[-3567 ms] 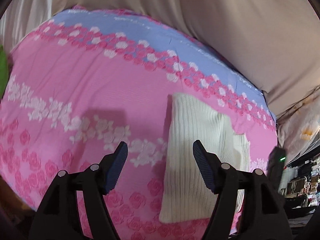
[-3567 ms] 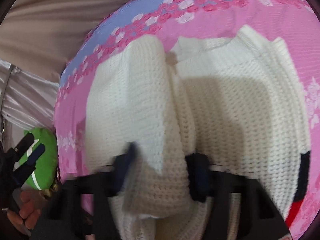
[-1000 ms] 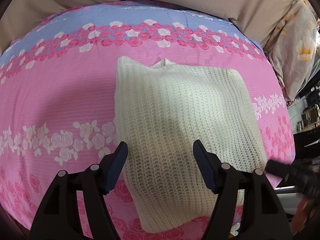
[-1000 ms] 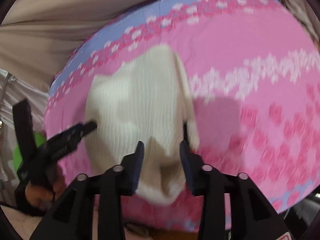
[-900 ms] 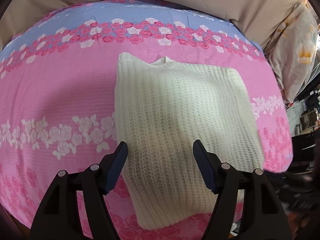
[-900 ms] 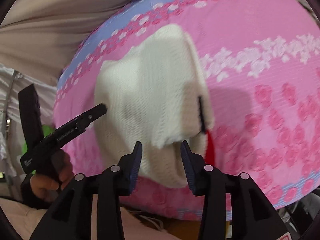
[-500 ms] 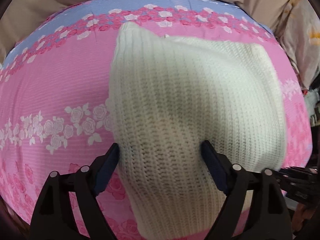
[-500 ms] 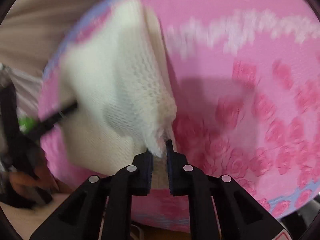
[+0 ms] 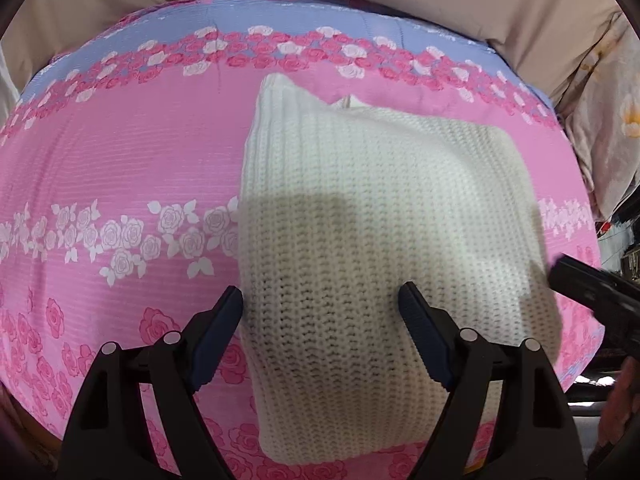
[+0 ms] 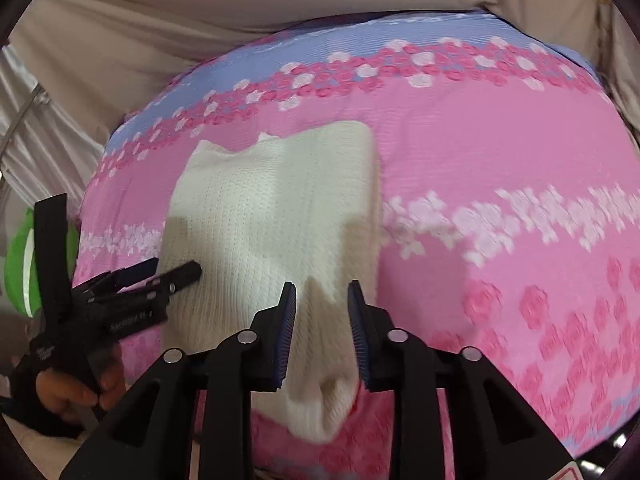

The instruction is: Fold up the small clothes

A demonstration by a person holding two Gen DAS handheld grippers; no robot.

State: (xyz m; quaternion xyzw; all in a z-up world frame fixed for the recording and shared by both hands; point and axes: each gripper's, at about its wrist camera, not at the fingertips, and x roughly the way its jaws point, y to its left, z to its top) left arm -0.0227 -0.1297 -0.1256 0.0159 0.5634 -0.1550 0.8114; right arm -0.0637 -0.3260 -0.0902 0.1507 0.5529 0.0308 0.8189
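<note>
The folded sweater [image 9: 360, 220] is lying centre frame between the wide-open left gripper [image 9: 320, 328]; the right gripper [image 10: 322, 328], half open, is straddling its corner

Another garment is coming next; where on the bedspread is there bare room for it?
Bare pink bedspread lies open left of the white knit sweater, and right of it in the right wrist view. The near edge is crowded by both grippers.

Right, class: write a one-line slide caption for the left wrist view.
Open left gripper poised over a folded cream knit sweater lying on a pink rose-print bedsheet.
</note>
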